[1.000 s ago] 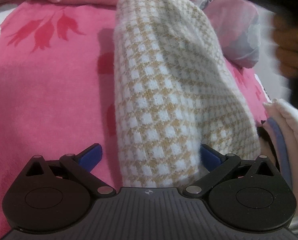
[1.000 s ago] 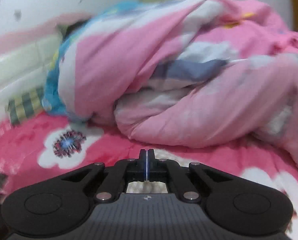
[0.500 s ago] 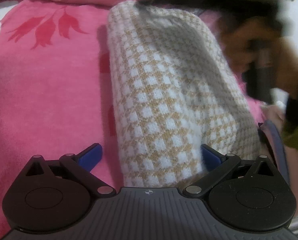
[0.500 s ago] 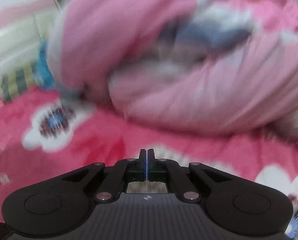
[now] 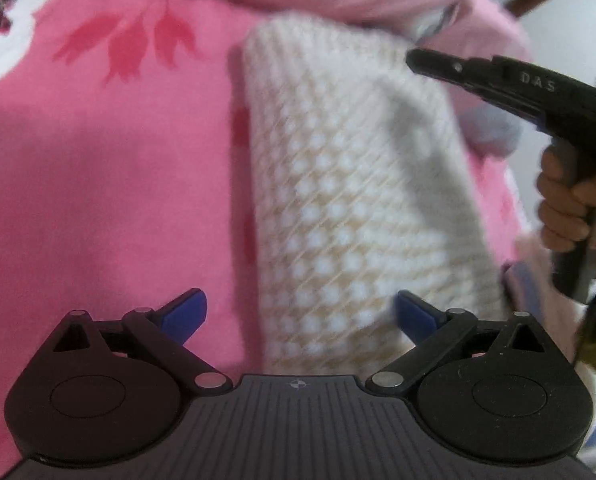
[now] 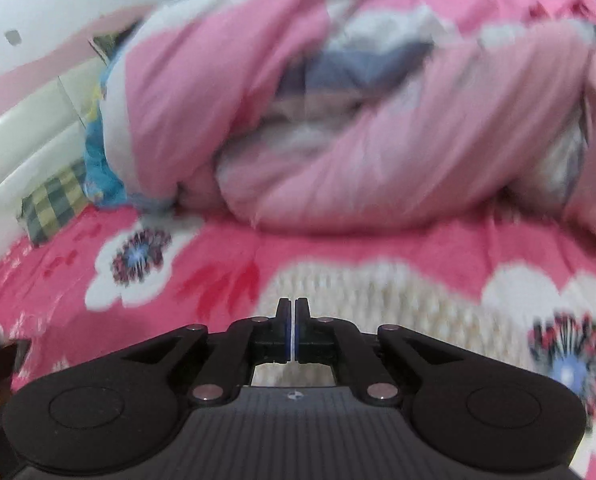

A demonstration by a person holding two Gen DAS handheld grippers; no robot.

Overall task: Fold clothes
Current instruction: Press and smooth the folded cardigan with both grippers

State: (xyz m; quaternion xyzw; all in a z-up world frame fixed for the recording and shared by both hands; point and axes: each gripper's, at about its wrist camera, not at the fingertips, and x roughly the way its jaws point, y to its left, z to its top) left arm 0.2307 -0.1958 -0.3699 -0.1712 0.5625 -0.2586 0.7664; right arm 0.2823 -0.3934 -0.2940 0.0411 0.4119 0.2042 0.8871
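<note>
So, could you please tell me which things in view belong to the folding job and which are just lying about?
Part of the job:
- checked knit garment, lying folded on the bed
- left gripper, open over its near end
- right gripper, shut and empty

Just lying about:
- pink floral bedsheet
- bunched pink duvet
- checked green cloth

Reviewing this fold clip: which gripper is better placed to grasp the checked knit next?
Probably left: the left gripper is open astride the checked knit's near end; the right gripper is shut, empty.

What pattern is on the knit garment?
A small cream-and-tan check on the knit, clearest in the left wrist view.
</note>
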